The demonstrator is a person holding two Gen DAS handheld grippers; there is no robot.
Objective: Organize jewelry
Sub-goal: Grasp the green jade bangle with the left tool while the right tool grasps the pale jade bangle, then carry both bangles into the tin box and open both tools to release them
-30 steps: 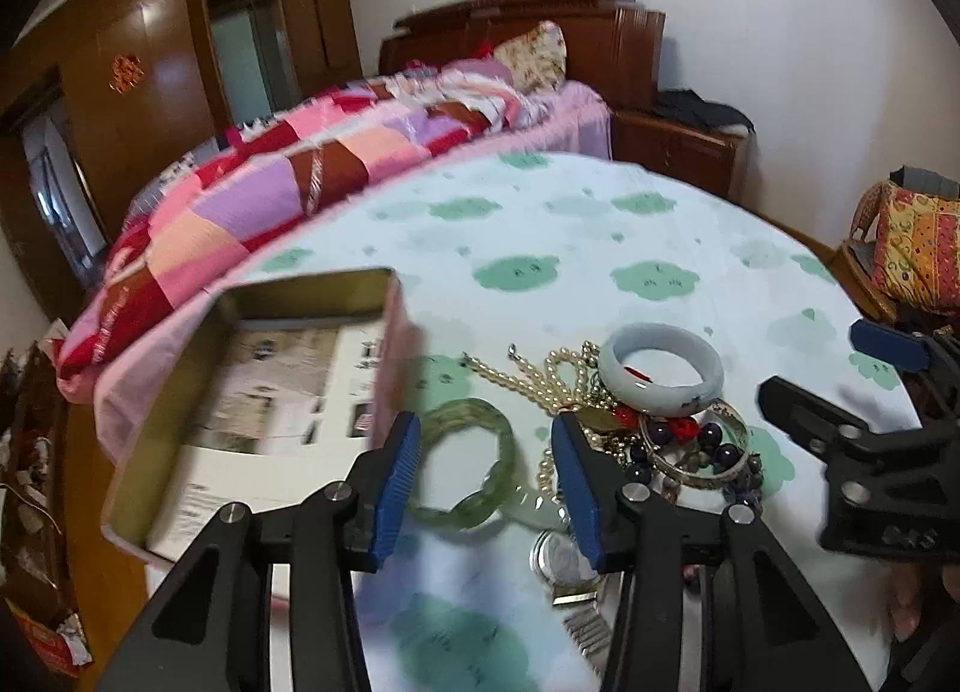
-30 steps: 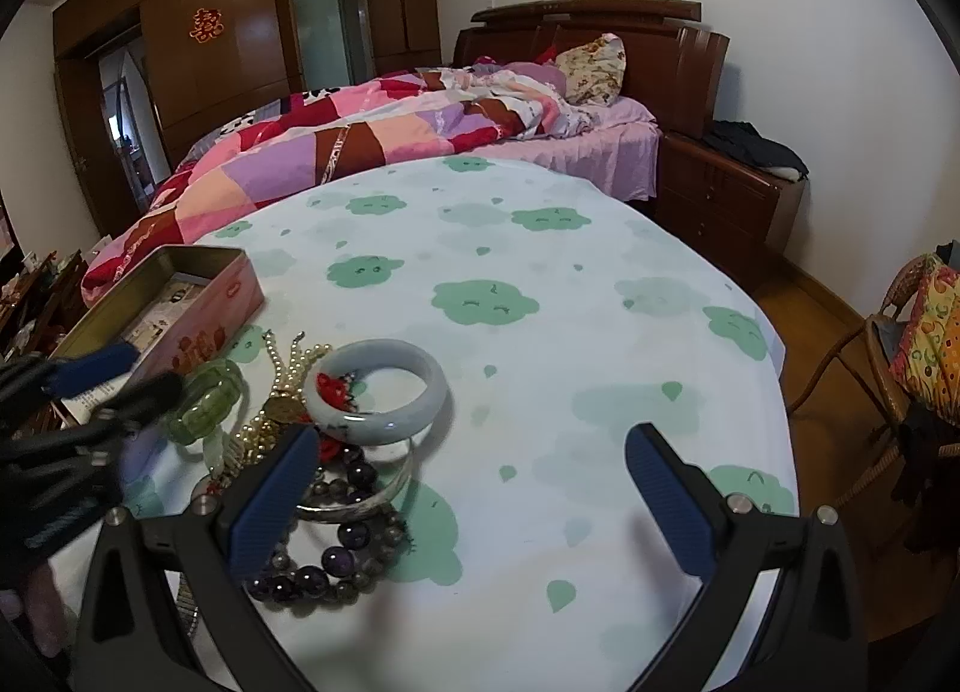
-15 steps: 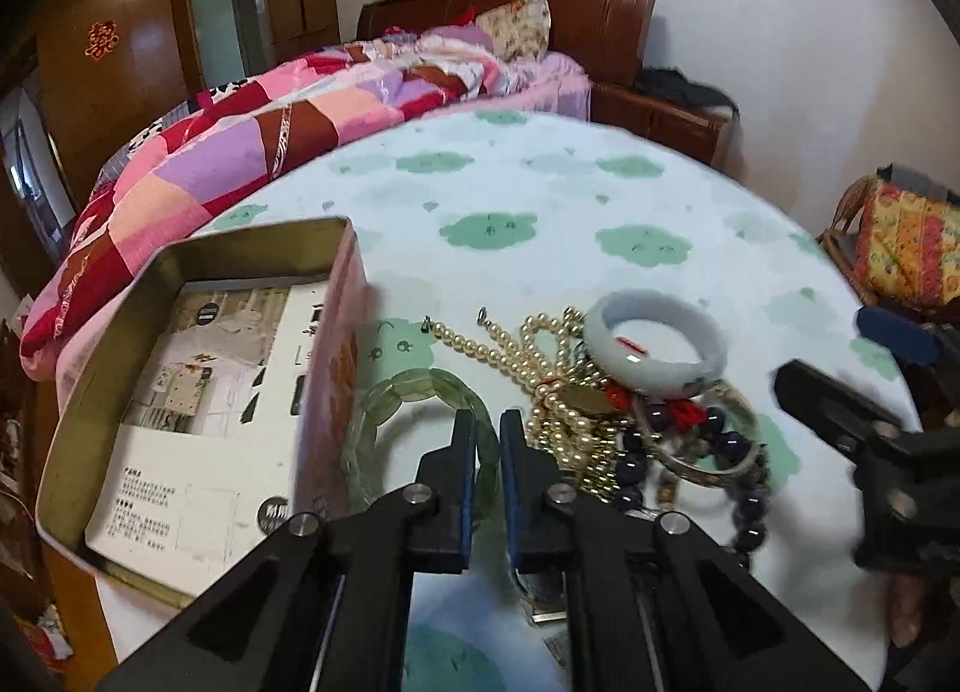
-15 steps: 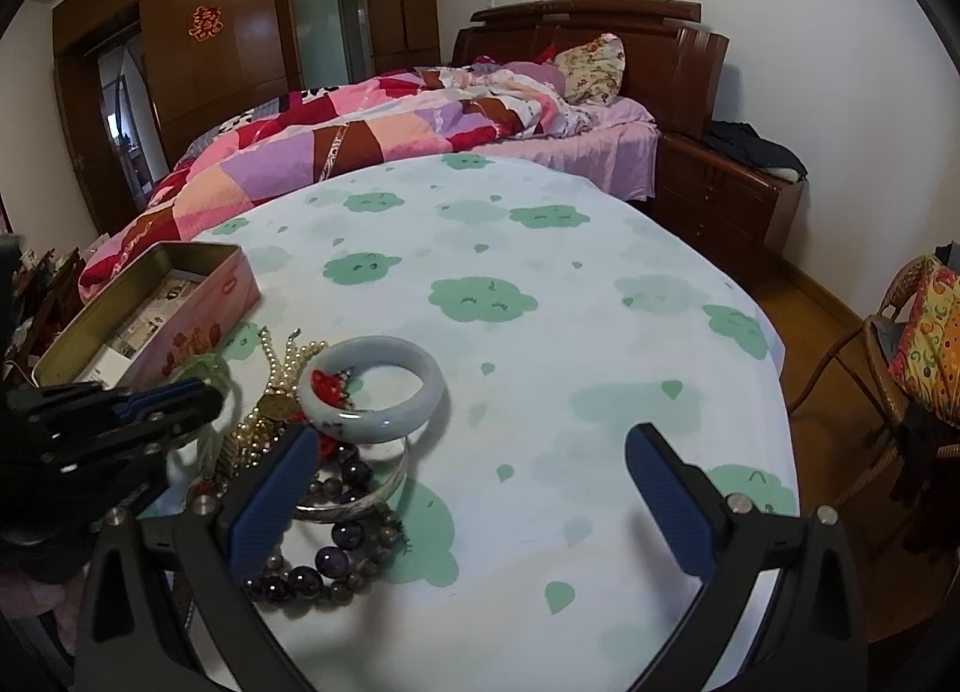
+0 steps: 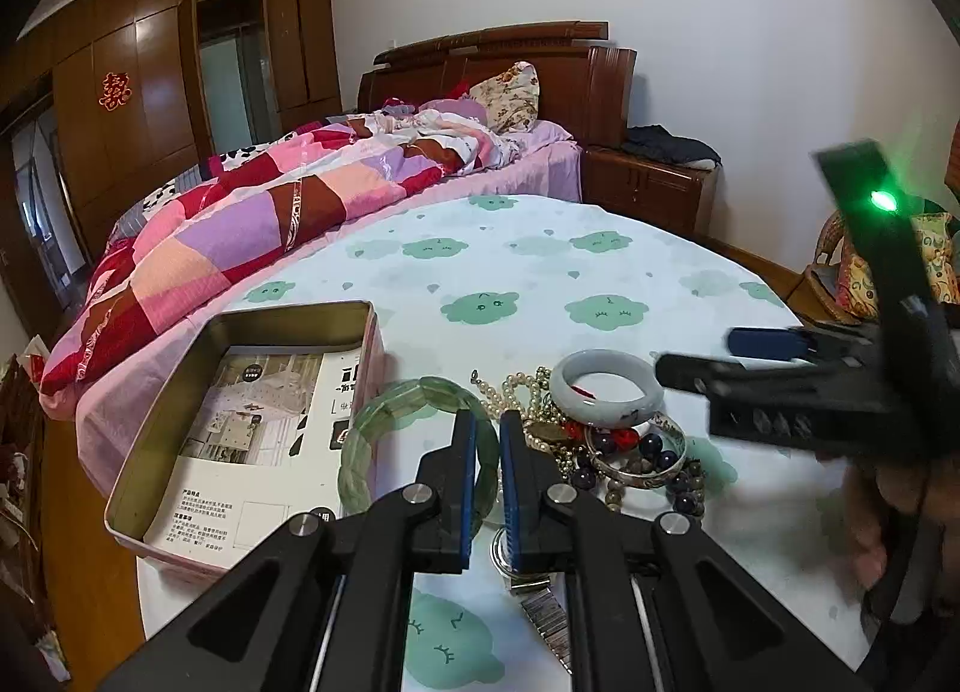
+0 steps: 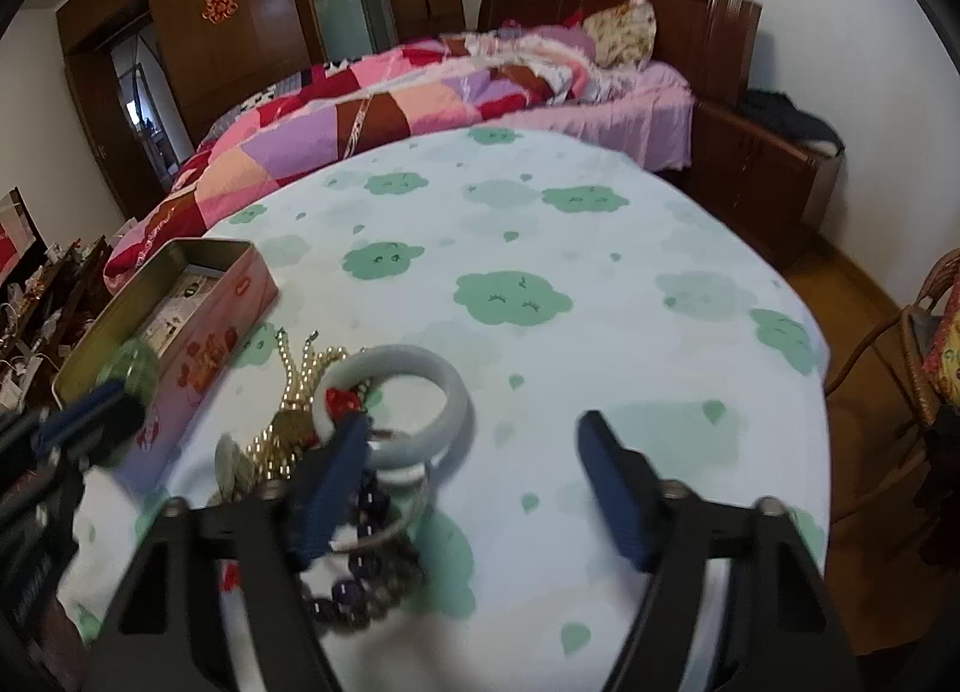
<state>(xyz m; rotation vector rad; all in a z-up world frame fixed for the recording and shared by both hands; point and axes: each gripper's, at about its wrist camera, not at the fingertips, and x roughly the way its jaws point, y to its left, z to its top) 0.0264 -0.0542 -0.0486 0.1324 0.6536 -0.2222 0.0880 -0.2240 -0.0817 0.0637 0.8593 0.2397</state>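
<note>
My left gripper (image 5: 487,452) is shut on the near rim of a green jade bangle (image 5: 384,410), lifted and tilted beside the open tin box (image 5: 180,386). The jewelry pile on the table holds a white bangle (image 5: 606,380), a pearl necklace (image 5: 516,392), a dark bead bracelet (image 5: 654,452) and a metal watch (image 5: 540,602). My right gripper (image 6: 474,488) is open above the white bangle (image 6: 420,368) and the beads (image 6: 360,590). The tin (image 6: 198,302) and the green bangle (image 6: 129,368) show at left in the right wrist view.
The round table (image 5: 540,272) has a pale cloth with green clouds. A bed with a patchwork quilt (image 5: 270,212) stands behind it. A printed paper (image 5: 264,422) lies in the tin. A wicker chair (image 6: 924,344) stands at the right.
My left gripper closed on the green bangle and lifted it toward the tin. My right gripper moved forward over the white bangle, staying open.
</note>
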